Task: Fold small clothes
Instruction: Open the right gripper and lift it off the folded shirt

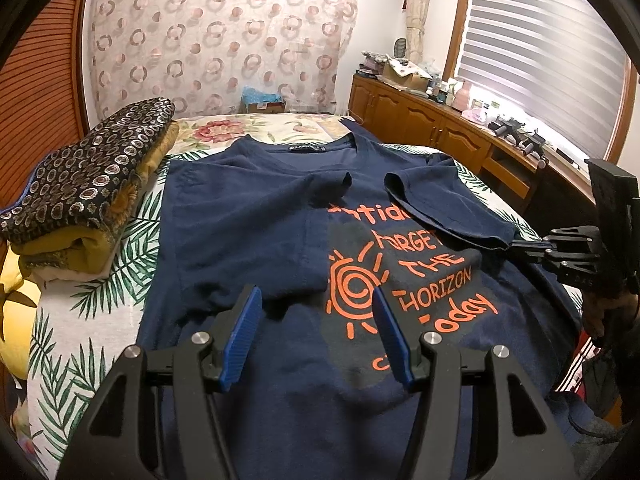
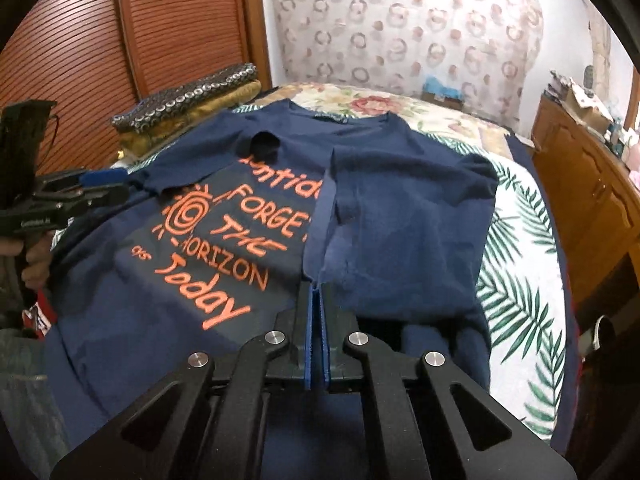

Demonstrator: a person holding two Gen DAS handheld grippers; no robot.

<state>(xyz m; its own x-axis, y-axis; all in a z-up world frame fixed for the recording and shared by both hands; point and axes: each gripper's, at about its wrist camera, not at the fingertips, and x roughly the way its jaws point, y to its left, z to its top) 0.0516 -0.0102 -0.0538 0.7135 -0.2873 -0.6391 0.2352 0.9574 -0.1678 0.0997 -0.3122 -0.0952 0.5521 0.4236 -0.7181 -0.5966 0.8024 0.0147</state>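
A navy T-shirt [image 1: 248,220] with orange print lies on the bed, its left side folded in over the front. It also shows in the right wrist view [image 2: 400,220]. My left gripper [image 1: 316,296] is open and empty, hovering over the shirt's lower middle; it shows at the left of the right wrist view [image 2: 128,184]. My right gripper [image 2: 316,286] is shut on the shirt's right edge and holds that flap folded toward the print. In the left wrist view the right gripper [image 1: 514,245] pinches the flap's corner at the shirt's right side.
A stack of folded patterned and mustard cloths [image 1: 88,200] sits on the bed at the left. The bed sheet [image 2: 520,280] has a leaf print. A wooden cabinet [image 1: 432,128] with clutter runs along the right under a blinded window. A louvred wooden door [image 2: 180,28] stands behind the stack.
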